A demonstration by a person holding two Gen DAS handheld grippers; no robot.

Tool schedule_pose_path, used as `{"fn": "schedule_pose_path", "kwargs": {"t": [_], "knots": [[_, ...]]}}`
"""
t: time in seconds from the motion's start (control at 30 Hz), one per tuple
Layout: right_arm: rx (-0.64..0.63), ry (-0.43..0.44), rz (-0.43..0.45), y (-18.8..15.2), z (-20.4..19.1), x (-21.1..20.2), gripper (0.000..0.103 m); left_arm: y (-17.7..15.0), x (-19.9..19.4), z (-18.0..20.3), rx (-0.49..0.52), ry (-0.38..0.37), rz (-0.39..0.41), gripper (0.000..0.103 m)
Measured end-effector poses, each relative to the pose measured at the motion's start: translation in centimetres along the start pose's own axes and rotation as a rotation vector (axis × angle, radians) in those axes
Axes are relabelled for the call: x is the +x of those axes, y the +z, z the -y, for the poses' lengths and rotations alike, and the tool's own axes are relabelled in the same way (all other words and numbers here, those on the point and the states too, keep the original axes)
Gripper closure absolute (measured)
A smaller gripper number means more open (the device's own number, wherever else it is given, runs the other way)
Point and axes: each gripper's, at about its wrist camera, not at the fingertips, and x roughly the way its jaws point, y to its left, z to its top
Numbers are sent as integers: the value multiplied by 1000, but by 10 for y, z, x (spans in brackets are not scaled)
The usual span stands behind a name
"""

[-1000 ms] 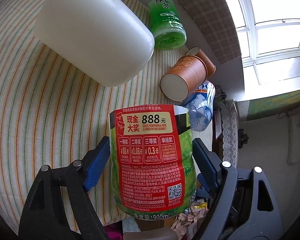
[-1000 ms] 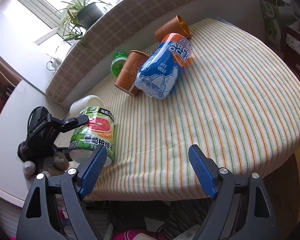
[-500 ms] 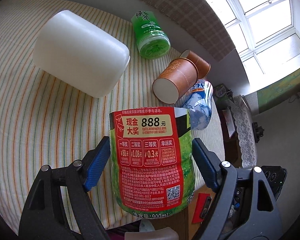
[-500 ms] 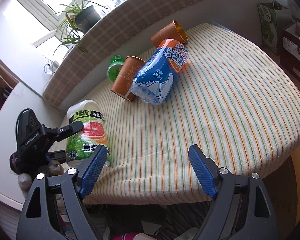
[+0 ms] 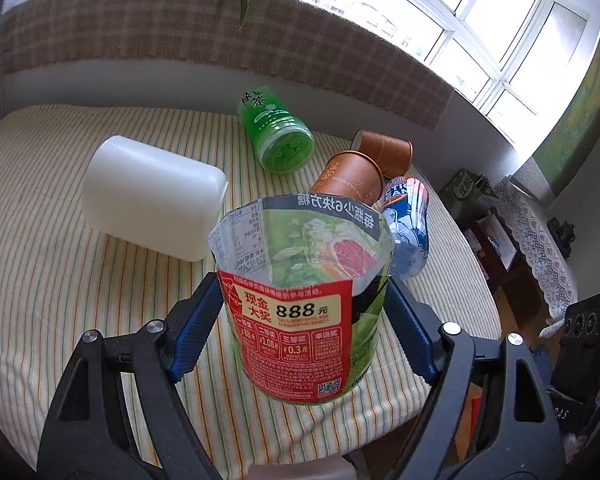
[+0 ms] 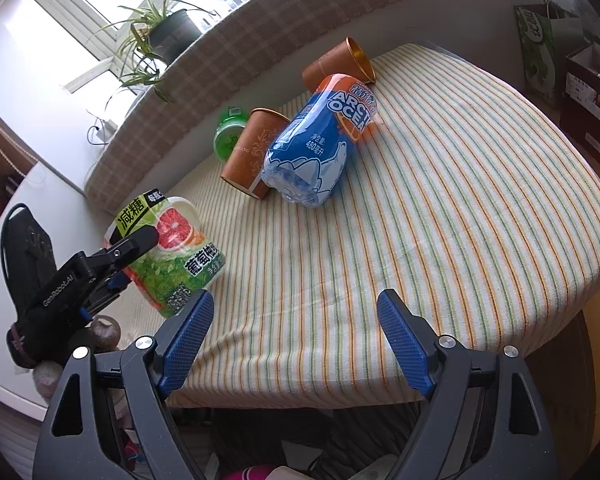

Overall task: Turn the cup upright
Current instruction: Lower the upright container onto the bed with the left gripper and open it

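My left gripper is shut on a cut-bottle cup with a red and green grapefruit label. The cup's open mouth faces up and away from me, just above the striped tablecloth near its front edge. In the right wrist view the same cup sits tilted at the table's left edge, with the left gripper clamped on it. My right gripper is open and empty over the table's front edge.
A white plastic jug, a green tea cup, two brown paper cups and a blue Arctic Ocean bottle cup lie on their sides further back. A plaid-covered windowsill with a potted plant lines the far side.
The left gripper has rotated with the cup, so the cup's open mouth now shows from above instead of its side. The right gripper has hardly moved.
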Motion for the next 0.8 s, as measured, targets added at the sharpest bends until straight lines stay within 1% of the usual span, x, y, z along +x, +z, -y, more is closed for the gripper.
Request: {"fn": "schedule_pose_path", "kwargs": {"t": [0.13, 0.43, 0.63, 0.7, 0.8], "knots": [[-1, 2, -6, -1, 0, 1, 19, -3, 0, 9, 56, 32, 28, 20], [4, 2, -7, -1, 0, 1, 19, -12, 4, 16, 101, 69, 26, 20], [10, 1, -6, -1, 2, 1, 19, -20, 4, 25, 151, 96, 39, 20], [9, 2, -6, -1, 2, 1, 19, -21, 4, 27, 160, 97, 38, 20], [5, 3, -6, -2, 1, 1, 19, -22, 6, 26, 159, 75, 21, 20]]}}
